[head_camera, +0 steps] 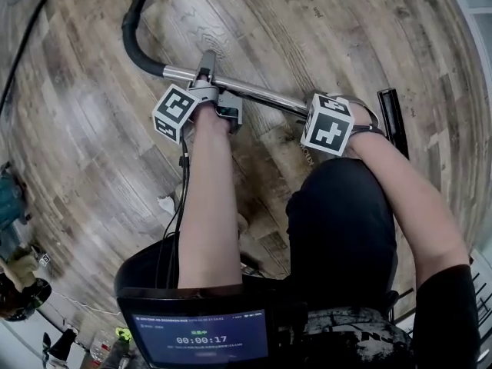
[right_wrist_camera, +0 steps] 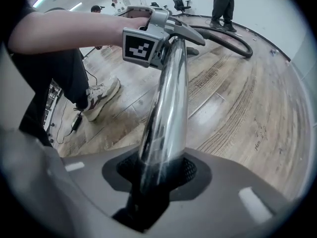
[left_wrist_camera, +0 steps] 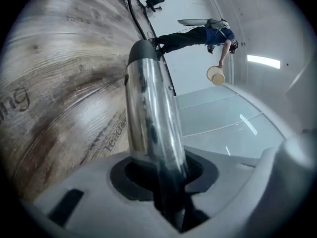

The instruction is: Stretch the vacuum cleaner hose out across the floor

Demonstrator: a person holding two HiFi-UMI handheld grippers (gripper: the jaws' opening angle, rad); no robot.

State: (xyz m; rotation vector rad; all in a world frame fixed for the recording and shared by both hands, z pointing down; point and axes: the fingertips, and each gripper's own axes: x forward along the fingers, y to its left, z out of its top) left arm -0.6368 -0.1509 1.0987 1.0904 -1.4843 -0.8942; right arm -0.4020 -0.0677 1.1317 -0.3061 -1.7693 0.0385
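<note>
The right claw is clenched on the chrome wand, nearest the person. Further along, the left claw grips the same tube, just short of where the black hose begins. The wand looks stiff, smooth and probably slippery — it needs a firm hold. Beyond, the hose curves away over the wooden floor — likely light, flexible and springy.

You wear a black short sleeve at five o'clock, black trousers and a pale sneaker. Your grey left gripper and right gripper each carry a white cube with black square markers. A thin black cable runs beside your left arm.
</note>
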